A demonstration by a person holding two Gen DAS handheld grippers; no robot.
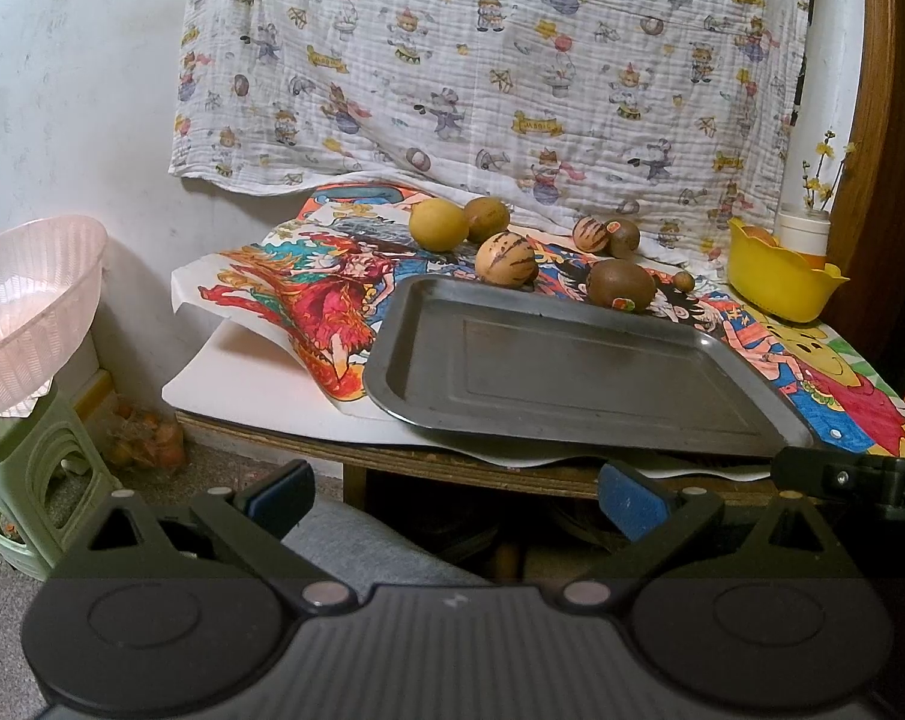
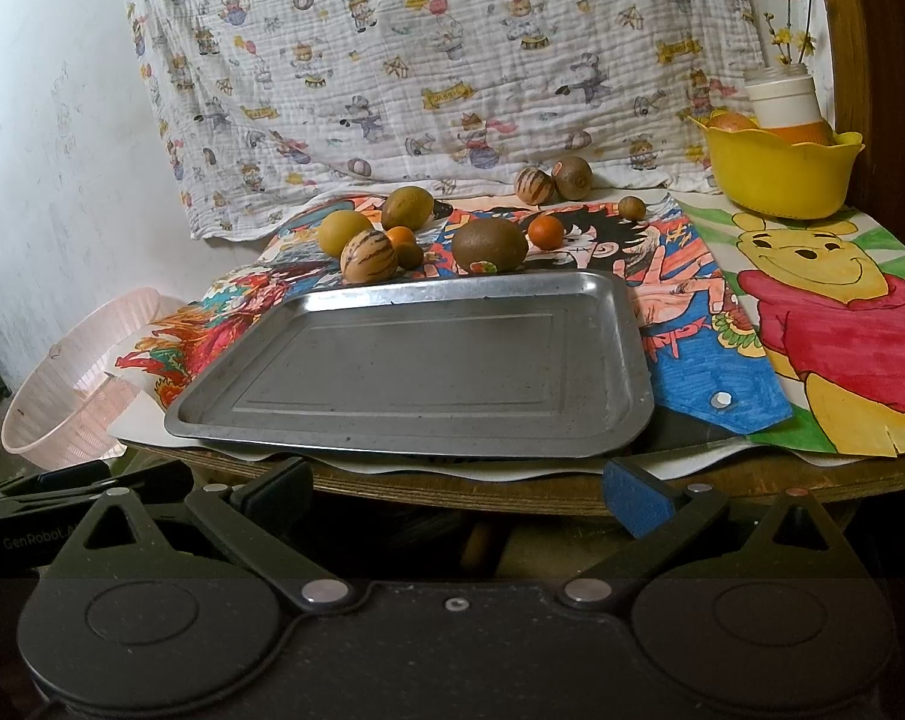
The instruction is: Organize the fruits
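- table (image 2: 512,486) was covered in colourful drawings; metal tray (image 2: 416,360) sat bare; fruits (image 2: 488,245) scattered behind it
- printed cloth (image 2: 452,60) hung on the wall
- left tool (image 1: 452,495) and right tool (image 2: 455,495) both gaped wide, gripping nothing

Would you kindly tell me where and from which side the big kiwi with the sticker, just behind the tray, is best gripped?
Grip the kiwi across its short middle, coming from above. It lies on its side, long axis across the view, and the tray rim blocks a low approach from the front. The right tool probably suits.
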